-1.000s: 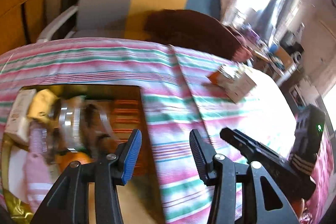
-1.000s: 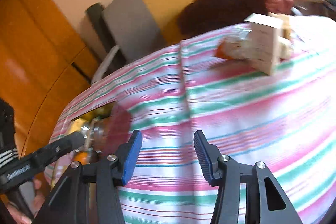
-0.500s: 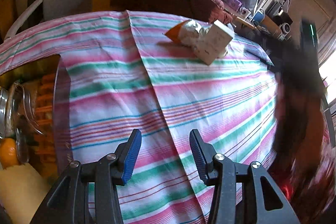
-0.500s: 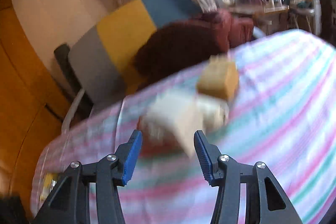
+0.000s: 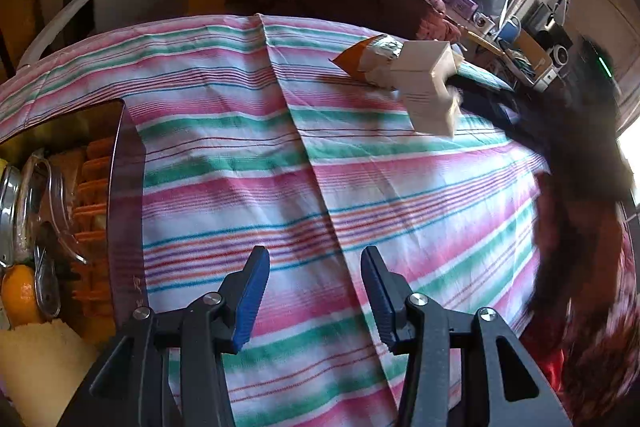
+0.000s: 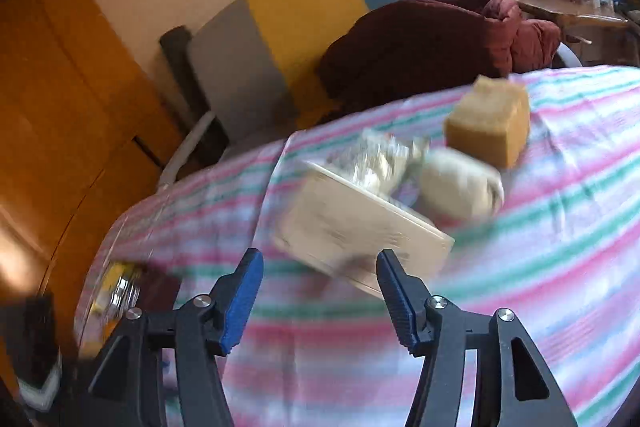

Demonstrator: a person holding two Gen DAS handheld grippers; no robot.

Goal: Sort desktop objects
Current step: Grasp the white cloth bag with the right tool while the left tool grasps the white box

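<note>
The right gripper (image 6: 318, 297) is aimed at a small cluster of loose items on the striped cloth (image 6: 540, 267). Its jaws are opening, with nothing between them yet. The nearest item, a white box (image 6: 360, 227), lies tilted just beyond the fingertips. Behind it sit a foil packet (image 6: 378, 159), a white roll (image 6: 460, 187) and a tan block (image 6: 490, 125), all close together or touching. This view is blurred, so exact contacts cannot be confirmed.

The left gripper (image 5: 316, 297) hangs over bare cloth, jaws spread and empty. A bin (image 5: 120, 187) of sorted goods sits at its left, well apart from the cluster.

Risks noted:
- The box is wide and skewed to the jaws. If the opening falls short, a finger is likely to land on top and shove the box.
- A shoved box would probably push the packet and roll, scattering the group toward the far edge.
- The cloth is loose and creased; a dragging fingertip could snag it and shift everything.
- A corner grip may let the box swing and drop on the way to the bin.
</note>
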